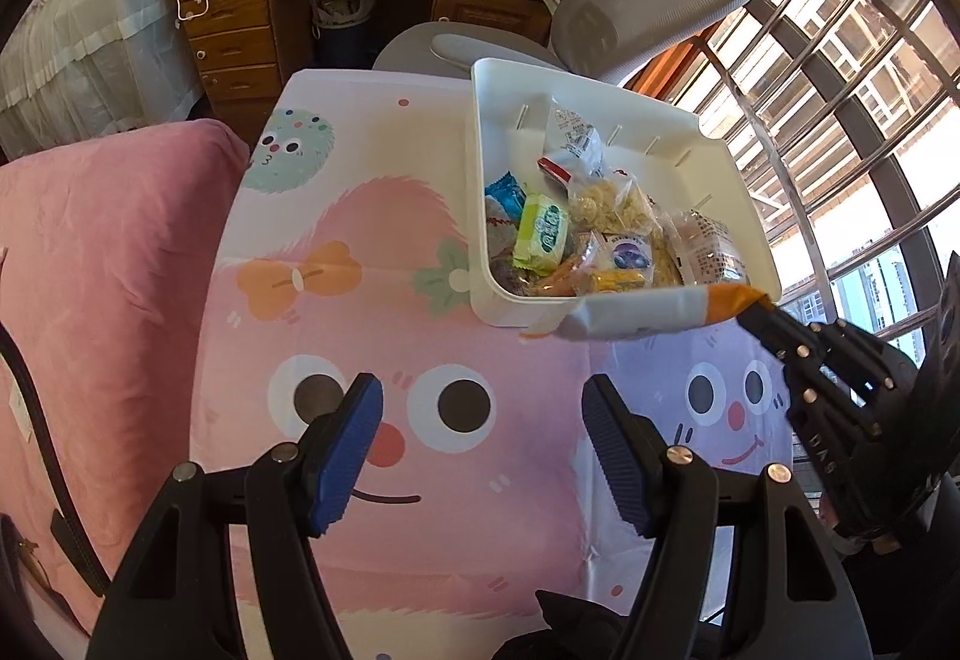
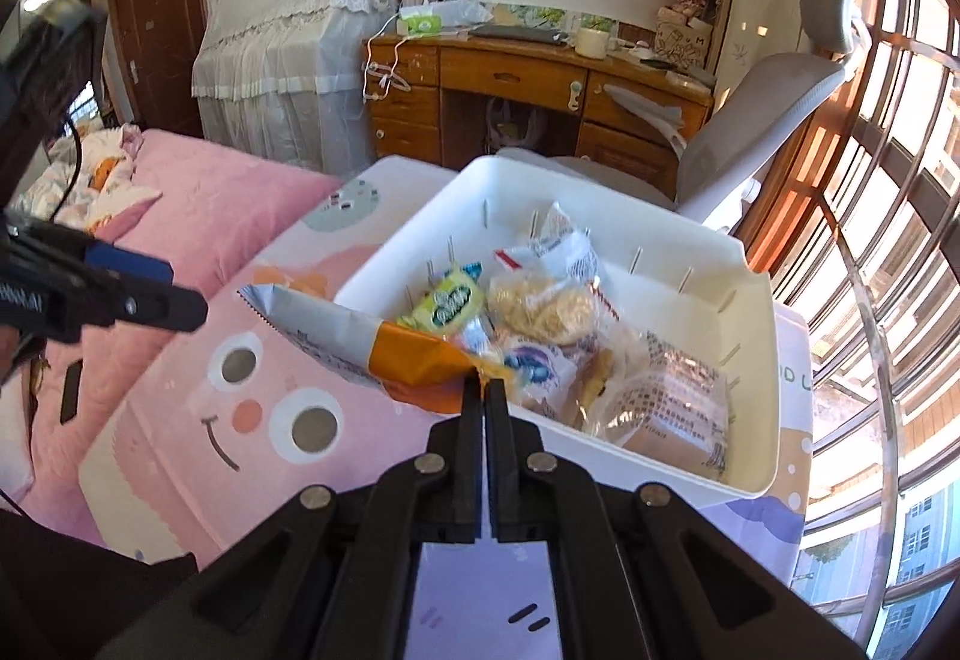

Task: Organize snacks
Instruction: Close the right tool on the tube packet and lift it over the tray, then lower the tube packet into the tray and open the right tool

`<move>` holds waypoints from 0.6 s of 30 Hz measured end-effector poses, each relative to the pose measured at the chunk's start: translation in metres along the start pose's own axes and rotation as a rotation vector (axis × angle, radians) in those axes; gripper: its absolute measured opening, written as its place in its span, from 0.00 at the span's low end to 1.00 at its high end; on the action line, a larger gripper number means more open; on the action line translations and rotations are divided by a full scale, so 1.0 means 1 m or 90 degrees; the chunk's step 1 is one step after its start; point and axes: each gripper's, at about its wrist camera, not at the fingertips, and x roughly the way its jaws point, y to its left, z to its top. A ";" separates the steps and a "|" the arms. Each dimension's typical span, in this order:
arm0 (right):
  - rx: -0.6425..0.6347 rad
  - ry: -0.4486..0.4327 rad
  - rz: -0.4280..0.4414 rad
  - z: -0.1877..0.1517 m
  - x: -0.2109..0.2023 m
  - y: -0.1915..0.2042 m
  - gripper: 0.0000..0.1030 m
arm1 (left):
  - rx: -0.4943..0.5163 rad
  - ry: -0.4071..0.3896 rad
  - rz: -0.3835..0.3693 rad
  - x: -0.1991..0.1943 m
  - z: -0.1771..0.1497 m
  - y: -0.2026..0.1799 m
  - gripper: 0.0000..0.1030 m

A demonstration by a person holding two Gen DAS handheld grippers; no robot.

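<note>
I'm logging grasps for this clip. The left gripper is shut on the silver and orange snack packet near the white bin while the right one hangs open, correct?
Sides swapped. The right gripper is shut on the silver and orange snack packet near the white bin, per the right wrist view; the left gripper hangs open.

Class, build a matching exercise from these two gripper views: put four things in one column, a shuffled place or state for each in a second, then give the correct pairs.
1 left gripper
2 right gripper
3 green snack packet
4 white bin

A standing on the cartoon tablecloth
B open, holding nothing
C shut on the silver-and-orange packet
D lying inside the bin

Pairs: 1-B, 2-C, 3-D, 4-A
</note>
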 end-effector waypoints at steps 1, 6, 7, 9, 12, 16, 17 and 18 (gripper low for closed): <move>0.010 -0.005 0.000 0.004 -0.001 0.000 0.00 | 0.002 -0.002 -0.001 -0.002 0.000 0.003 0.66; 0.057 -0.035 0.000 0.017 0.003 -0.003 0.00 | 0.013 -0.014 -0.006 -0.013 0.001 0.017 0.66; 0.061 -0.035 -0.006 0.019 0.006 -0.003 0.00 | 0.015 -0.015 -0.008 -0.014 0.001 0.019 0.66; 0.071 -0.039 -0.023 0.021 0.013 -0.005 0.00 | 0.022 -0.016 -0.014 -0.017 0.001 0.025 0.66; 0.083 -0.027 -0.043 0.021 0.027 -0.006 0.00 | 0.030 -0.016 -0.022 -0.020 0.001 0.029 0.66; 0.078 0.007 -0.078 0.016 0.045 -0.001 0.01 | 0.047 -0.019 -0.031 -0.023 0.003 0.032 0.66; 0.079 0.018 -0.089 0.015 0.048 0.000 0.01 | 0.051 -0.020 -0.035 -0.024 0.003 0.032 0.66; 0.085 0.027 -0.102 0.013 0.049 0.001 0.01 | 0.054 -0.020 -0.039 -0.024 0.003 0.032 0.66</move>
